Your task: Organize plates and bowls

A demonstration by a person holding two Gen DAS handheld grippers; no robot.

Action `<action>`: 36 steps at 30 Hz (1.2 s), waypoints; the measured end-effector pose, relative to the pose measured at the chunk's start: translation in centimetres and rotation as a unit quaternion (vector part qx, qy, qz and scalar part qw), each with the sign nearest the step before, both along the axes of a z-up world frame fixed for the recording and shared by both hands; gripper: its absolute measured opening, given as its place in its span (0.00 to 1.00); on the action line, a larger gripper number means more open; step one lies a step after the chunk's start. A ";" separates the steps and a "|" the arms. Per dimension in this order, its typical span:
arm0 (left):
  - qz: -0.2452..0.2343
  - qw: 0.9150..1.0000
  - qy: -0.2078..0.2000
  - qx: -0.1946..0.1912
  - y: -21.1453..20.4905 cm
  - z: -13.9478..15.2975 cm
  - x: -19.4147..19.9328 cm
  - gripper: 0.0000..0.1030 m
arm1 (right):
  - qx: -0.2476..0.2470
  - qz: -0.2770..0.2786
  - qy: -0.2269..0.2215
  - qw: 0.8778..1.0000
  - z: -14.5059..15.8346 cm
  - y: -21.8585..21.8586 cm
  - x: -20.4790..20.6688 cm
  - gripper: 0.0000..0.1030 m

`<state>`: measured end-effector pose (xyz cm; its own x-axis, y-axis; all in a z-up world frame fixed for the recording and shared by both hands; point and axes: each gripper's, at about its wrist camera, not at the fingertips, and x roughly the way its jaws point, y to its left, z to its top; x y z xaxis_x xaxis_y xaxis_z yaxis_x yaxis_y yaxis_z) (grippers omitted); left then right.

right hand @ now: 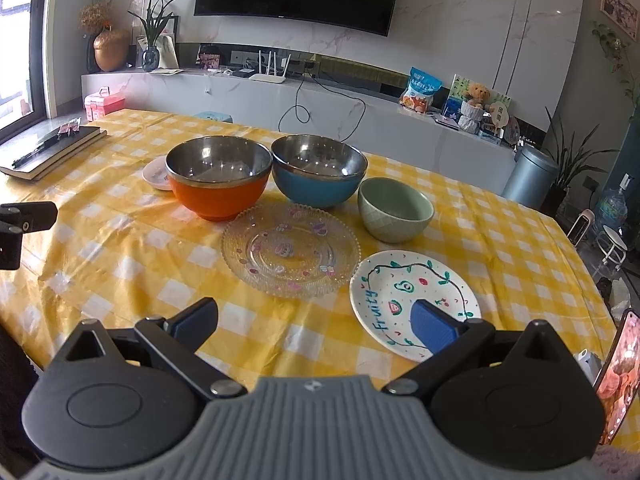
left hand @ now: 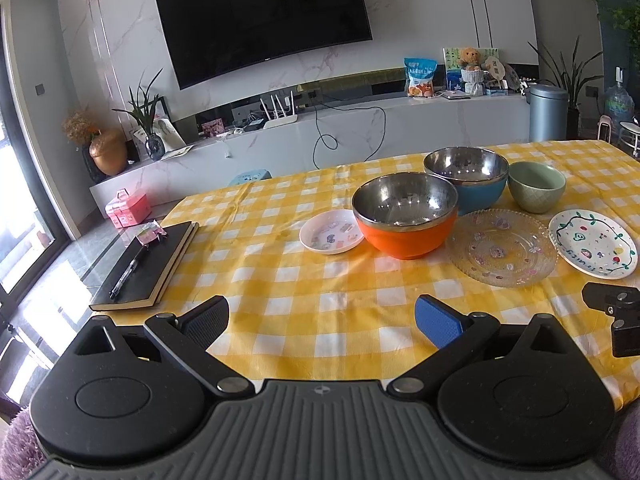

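Note:
On the yellow checked tablecloth (left hand: 320, 300) stand an orange steel bowl (left hand: 405, 216) (right hand: 218, 180), a blue steel bowl (left hand: 468, 178) (right hand: 319, 172) and a green ceramic bowl (left hand: 537, 186) (right hand: 395, 210). A small pink plate (left hand: 331, 232) (right hand: 157, 175) lies left of the orange bowl. A clear glass plate (left hand: 502, 246) (right hand: 291, 250) and a white "Fruity" plate (left hand: 592, 249) (right hand: 400, 296) lie in front. My left gripper (left hand: 322, 320) is open and empty, near the table's front. My right gripper (right hand: 314, 330) is open and empty; its right finger hangs over the white plate.
A black notebook (left hand: 150, 266) (right hand: 52, 148) with a pen and a sweet wrapper lies at the table's left edge. Part of the other gripper shows at the right of the left wrist view (left hand: 616, 316). A phone (right hand: 618, 376) stands at the far right.

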<state>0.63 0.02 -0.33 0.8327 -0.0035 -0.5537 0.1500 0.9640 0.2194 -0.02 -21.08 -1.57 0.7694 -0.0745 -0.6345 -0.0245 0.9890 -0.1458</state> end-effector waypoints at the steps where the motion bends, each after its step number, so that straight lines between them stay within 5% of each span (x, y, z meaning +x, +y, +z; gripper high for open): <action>1: 0.000 1.000 0.000 0.000 0.0 0.0 0.0 1.00 | 0.000 0.000 0.001 1.000 0.0 0.0 0.1 0.98; 36: -0.004 1.000 0.014 -0.019 -0.1 0.2 0.0 1.00 | -0.001 0.000 0.015 1.000 -0.2 -0.2 0.4 0.98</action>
